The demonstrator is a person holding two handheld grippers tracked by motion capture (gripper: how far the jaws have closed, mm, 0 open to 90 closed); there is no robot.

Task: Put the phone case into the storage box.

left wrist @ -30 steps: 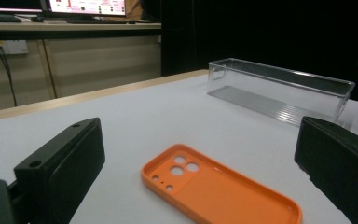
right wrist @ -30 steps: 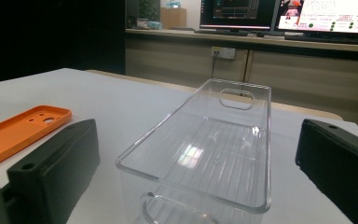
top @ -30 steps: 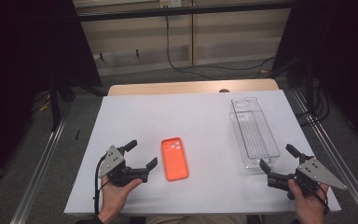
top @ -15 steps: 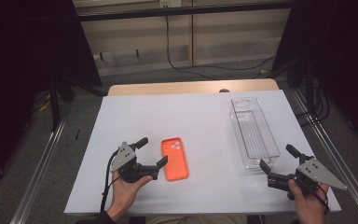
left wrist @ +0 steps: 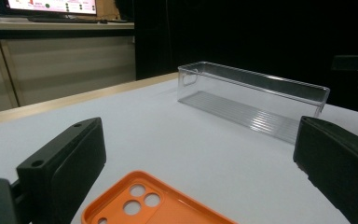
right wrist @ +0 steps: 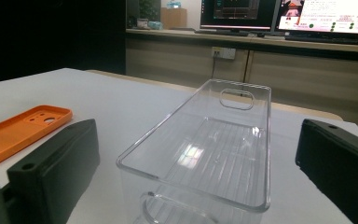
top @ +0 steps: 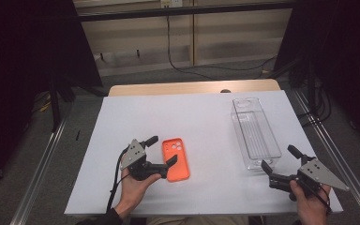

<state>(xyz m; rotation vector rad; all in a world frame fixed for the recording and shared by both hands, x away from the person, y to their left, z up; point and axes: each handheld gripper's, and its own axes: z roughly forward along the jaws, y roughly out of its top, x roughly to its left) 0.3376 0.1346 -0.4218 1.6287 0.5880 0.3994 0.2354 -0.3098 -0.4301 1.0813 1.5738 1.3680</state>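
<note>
Orange phone case lies lengthwise away from the person, camera holes far, between spread left gripper fingers.

The white table lies bare and open across its far half and down the middle, between the orange case and the clear bin, which stand well apart. The left gripper has its jaws spread wide on either side of the case's near-left edge, with nothing else close by. The right gripper, jaws wide apart, faces the bin's near end wall, which blocks the way straight ahead; bare table runs along both sides of the bin.
</note>
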